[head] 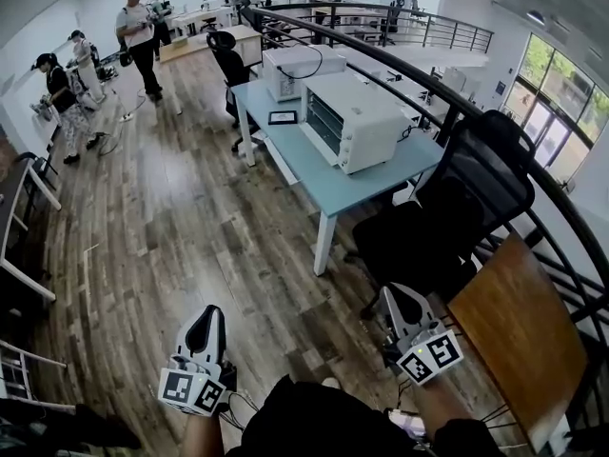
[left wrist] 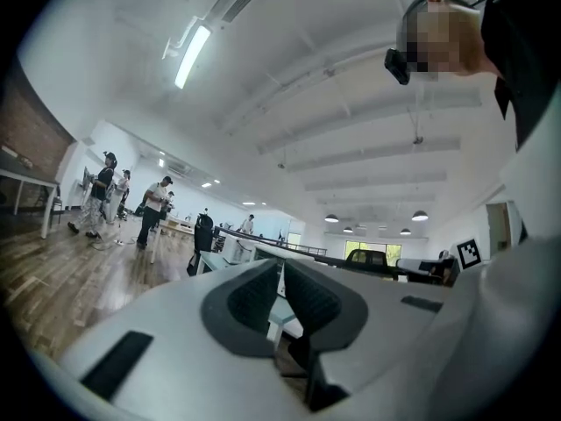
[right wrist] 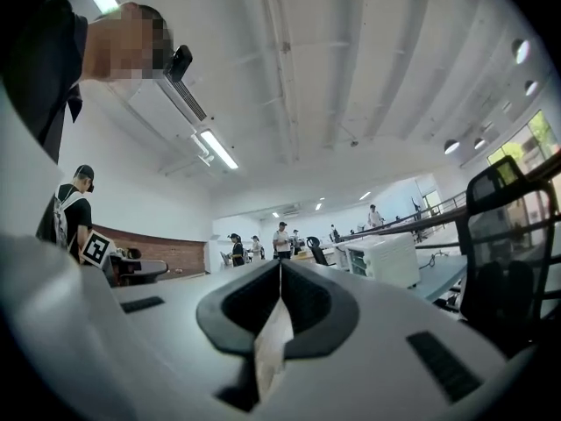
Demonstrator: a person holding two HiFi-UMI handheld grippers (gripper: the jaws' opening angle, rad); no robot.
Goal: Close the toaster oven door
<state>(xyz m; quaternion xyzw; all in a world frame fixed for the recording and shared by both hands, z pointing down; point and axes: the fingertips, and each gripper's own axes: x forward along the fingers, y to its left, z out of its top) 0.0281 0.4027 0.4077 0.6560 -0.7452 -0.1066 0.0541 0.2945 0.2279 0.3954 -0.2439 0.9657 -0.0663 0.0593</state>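
Wood-floored office: your toaster oven (head: 352, 122) sits on the blue tabletop (head: 314, 174), at about 12 o'clock and well apart from both tongs. Your left tongs (head: 207, 314) and right tongs (head: 390, 300) are pressed together, empty. Whether the oven's front stands open is too small to tell.

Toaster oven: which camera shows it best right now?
The head view: the toaster oven sits whole on the blue table, top and front visible. The right gripper view shows it small and distant; the left gripper view gives no clear sight of it.
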